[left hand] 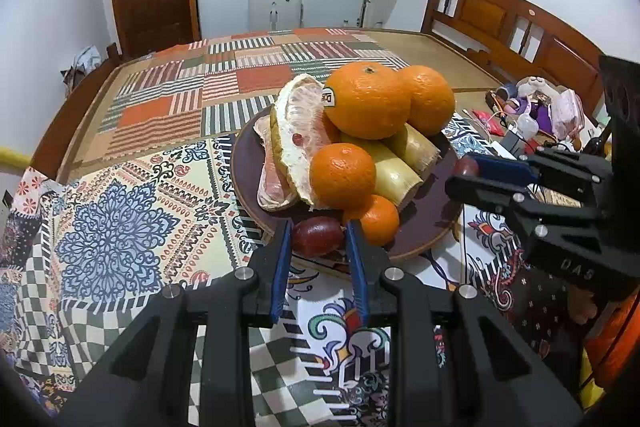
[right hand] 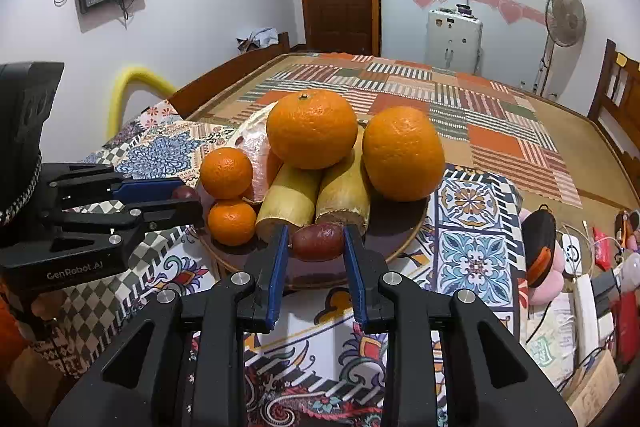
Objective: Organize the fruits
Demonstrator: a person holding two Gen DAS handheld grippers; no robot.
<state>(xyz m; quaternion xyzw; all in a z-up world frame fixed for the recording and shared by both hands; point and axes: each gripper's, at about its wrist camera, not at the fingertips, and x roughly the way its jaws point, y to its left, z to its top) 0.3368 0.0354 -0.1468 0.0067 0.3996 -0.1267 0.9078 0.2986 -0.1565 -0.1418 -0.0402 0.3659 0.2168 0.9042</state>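
The left gripper [left hand: 317,233] has its blue fingers [left hand: 280,259] clenched on a dark red date [left hand: 317,235], one pad on each end of the fruit. The right gripper [right hand: 316,235] does the same with a second date [right hand: 319,241], gripped end to end. Holding each date by its ends is probably a matter of shape — the fruit is small and oblong, and the ends give the pads the steadiest bite without squashing the soft middle.

Both dates sit at the near rim of the plate [left hand: 424,245], one on each side, so each gripper reaches in from its own edge and neither crosses the other. From the left view the right gripper shows at the far right of the plate; from the right view the left gripper shows at the far left. Whether the dates touch the plate or hang just above it I cannot tell.

The plate is round, dark brown with a pale rim, and stands on a patterned cloth [left hand: 112,227]. It is heaped: a big orange [left hand: 366,101] with a sticker rides on top, a second big orange [left hand: 428,99] beside it, both propped on two pale yellow cane pieces [left hand: 400,163]. Pomelo segments [left hand: 296,131] lean at the left, with a small orange [left hand: 342,175] against them and another small orange [left hand: 378,219] below, just beside the left date.

The pile looks full and tall — the rim seems the only free spot, which would explain dates going there.
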